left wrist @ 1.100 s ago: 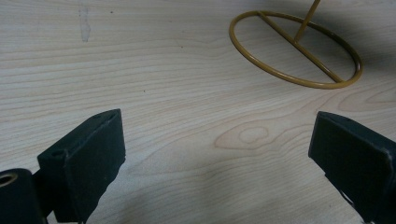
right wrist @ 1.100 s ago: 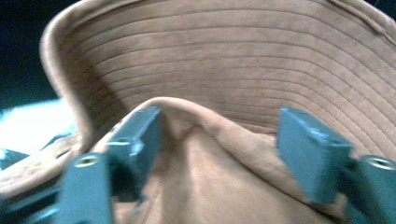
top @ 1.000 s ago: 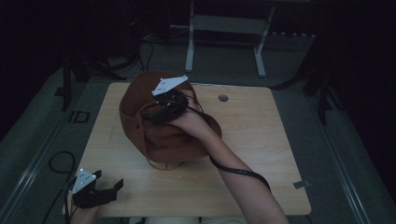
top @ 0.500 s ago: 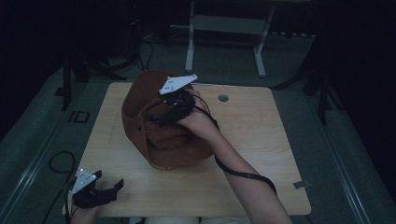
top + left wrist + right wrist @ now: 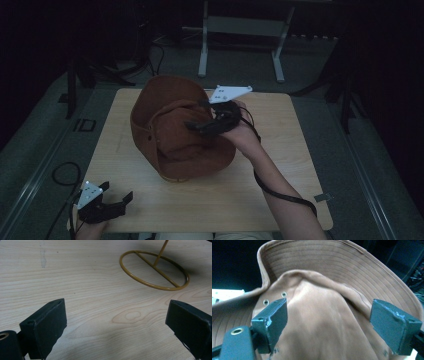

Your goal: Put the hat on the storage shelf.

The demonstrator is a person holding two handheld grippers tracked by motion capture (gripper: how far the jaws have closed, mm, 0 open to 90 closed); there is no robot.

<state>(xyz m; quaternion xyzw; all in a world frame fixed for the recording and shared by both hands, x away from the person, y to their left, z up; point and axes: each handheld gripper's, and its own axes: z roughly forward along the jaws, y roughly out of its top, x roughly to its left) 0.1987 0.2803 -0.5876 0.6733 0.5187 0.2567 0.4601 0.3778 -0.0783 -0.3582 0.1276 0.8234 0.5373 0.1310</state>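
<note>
Two claws on my screens, both with jaws spread wide. My right claw [image 5: 200, 125] is up against the hat [image 5: 172, 132], which sits in the middle of the surface [image 5: 300, 160]; its grey plate [image 5: 227, 93] tilts just above the hat's right side. Through the right gripper view the hat [image 5: 329, 322] bulges between the two jaws, brown cloth close in, the stitched brim [image 5: 332, 257] curling up behind the crown. I can't tell from here whether either jaw is pressing the cloth; neither is closed on it. Two small metal eyelets [image 5: 274, 298] sit just above the left-hand jaw in that view. A hand [image 5: 242, 135] holds this claw, forearm running back from the hat toward the near right edge.

My left claw [image 5: 112, 207] is well apart from the hat, low at the near left corner, jaws gaping over bare wood. In the left gripper view I see pale wood grain [image 5: 87, 290] between the jaws, and beyond them a yellow wire ring [image 5: 153, 271] lying flat, with a bar across it and a thin rod rising from that bar. From above, that ring [image 5: 176, 178] peeks out under the hat's near edge.
</note>
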